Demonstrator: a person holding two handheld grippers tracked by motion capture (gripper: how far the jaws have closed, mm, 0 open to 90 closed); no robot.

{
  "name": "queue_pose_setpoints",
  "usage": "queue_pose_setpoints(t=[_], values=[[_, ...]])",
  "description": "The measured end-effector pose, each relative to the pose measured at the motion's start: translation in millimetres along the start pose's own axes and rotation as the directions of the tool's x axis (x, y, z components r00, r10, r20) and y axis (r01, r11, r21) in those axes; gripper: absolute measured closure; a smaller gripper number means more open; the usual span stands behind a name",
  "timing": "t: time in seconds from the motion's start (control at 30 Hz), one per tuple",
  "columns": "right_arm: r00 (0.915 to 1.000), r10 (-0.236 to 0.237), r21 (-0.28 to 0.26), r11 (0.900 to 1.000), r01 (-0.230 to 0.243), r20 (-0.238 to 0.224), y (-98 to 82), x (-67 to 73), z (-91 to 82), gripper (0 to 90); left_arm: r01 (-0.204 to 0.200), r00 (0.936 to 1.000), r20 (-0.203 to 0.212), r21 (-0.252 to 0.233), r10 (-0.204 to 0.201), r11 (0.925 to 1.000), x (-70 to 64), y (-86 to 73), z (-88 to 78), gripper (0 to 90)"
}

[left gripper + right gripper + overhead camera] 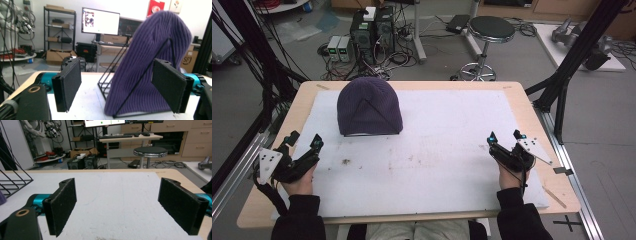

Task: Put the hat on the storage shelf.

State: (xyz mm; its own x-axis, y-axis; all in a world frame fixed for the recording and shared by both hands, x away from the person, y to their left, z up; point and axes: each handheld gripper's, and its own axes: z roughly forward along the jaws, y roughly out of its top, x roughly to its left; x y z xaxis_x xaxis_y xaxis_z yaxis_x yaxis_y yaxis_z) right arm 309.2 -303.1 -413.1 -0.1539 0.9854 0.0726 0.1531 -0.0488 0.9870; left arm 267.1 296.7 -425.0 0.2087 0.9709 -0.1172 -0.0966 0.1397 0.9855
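Both grippers, left (pixel 303 142) and right (pixel 504 137), gape empty; a careless grab could topple the hat (pixel 369 106) and its rack (pixel 117 75) near the counter's far-left corner

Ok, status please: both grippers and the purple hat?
Left gripper open, right gripper open, both empty. Purple hat on wire stand, untouched. Nothing in between.

Beyond the table (pixel 532 107), at twelve o'clock: a black round stool (pixel 491 29) on a chrome base. At eleven o'clock, two dark computer towers (pixel 372 35) amid tangled cables (pixel 399 57), two small grey boxes (pixel 339 48) just beside them. At one o'clock, a black power brick (pixel 457 22) on the grey floor (pixel 242 95). Farther back, a lit monitor (pixel 100 21).
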Motion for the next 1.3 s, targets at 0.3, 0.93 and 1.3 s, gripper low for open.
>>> queue_pose_setpoints(t=[0.3,0.93,1.3], values=[[0.9984,-0.055,0.048,0.997,0.056,-0.014,-14.0,2.9,1.8,14.7,-0.019,0.9986,0.051,0.073,0.015,0.9972,-3.5,-13.5,-1.7,23.1],[0.9964,-0.079,0.041,0.996,0.080,-0.031,-17.7,8.7,4.2,14.7,0.009,0.9992,0.039,0.078,-0.012,0.9969,1.9,-15.4,-3.1,24.0],[0.9970,-0.071,0.052,0.996,0.073,-0.031,-18.2,8.6,4.7,14.7,0.025,0.9992,0.028,0.069,-0.027,0.9973,3.4,-15.3,-4.0,24.4]])
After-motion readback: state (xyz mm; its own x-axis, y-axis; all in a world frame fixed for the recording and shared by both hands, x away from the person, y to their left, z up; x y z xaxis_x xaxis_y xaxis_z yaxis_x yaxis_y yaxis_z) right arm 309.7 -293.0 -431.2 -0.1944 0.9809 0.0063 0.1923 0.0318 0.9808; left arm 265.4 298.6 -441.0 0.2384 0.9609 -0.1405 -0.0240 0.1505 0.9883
